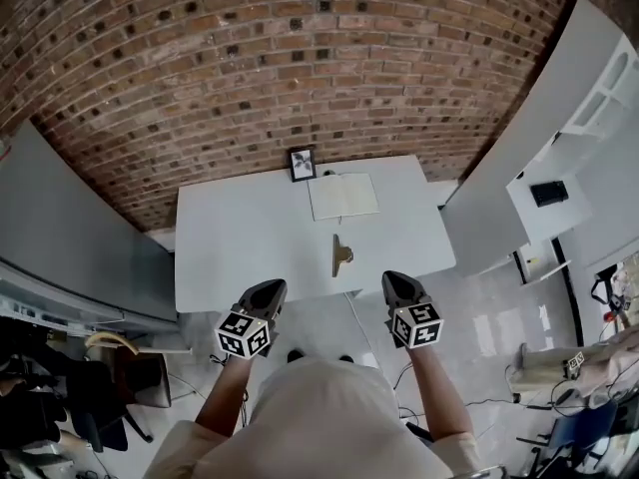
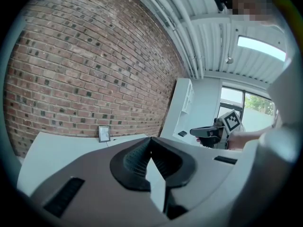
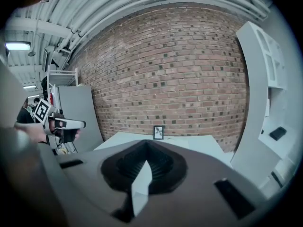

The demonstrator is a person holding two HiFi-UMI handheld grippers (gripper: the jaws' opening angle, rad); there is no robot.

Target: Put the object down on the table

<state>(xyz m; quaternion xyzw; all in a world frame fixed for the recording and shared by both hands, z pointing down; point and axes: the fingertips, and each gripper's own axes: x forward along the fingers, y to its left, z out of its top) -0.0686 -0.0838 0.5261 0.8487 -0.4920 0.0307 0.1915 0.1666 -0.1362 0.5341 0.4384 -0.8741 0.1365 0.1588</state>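
Both claws are closed tight and hold nothing. The left claw (image 1: 271, 288) and the right claw (image 1: 396, 281) are by the near edge of the counter (image 1: 225, 242). The clip (image 1: 341, 255) lies on the counter, just ahead and between them. A book (image 1: 343, 196) lies farther ahead.

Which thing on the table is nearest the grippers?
The metal clip, by the near edge; the open notebook and small picture frame sit farther back.
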